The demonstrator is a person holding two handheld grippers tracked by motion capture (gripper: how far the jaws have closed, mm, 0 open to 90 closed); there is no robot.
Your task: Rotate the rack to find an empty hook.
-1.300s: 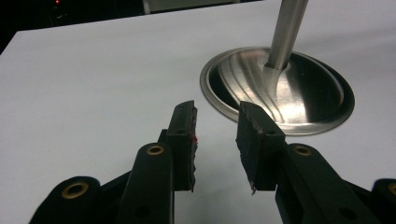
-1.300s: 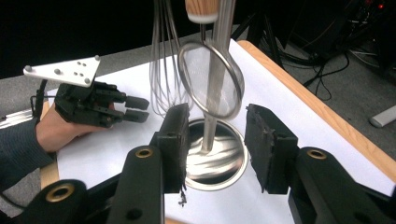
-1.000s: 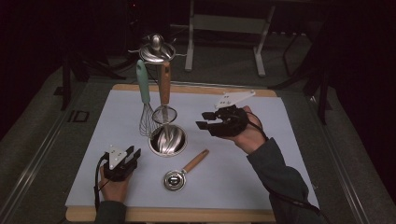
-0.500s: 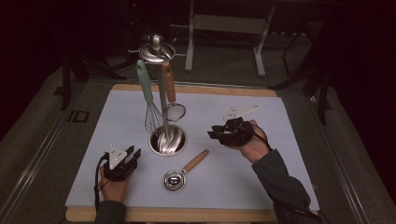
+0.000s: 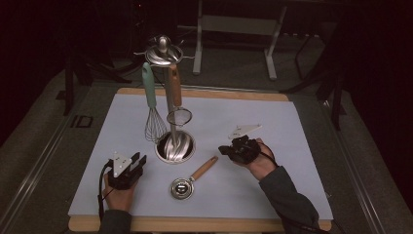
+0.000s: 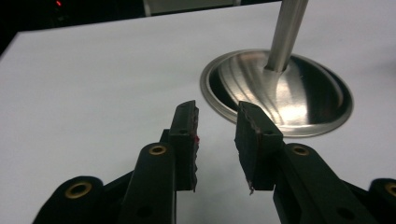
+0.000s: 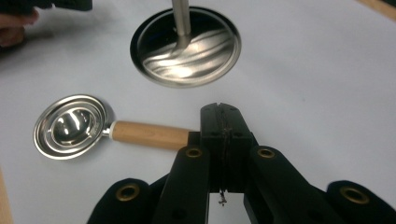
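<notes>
Right gripper point(image 7: 219, 112), jaws pressed together and empty, lines up on the wooden-handled scoop point(image 5: 191, 180) lying near the counter's point(image 5: 272, 122) front edge; left gripper point(image 6: 217, 135) waits beside the stand's base point(image 6: 303, 100), jaws apart, likely keeping clear.

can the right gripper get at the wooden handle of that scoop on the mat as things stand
Probably yes. The right gripper sits just past the free end of the scoop's wooden handle with bare mat between them. Its fingers are pressed together, though, so it would need to open first.
</notes>
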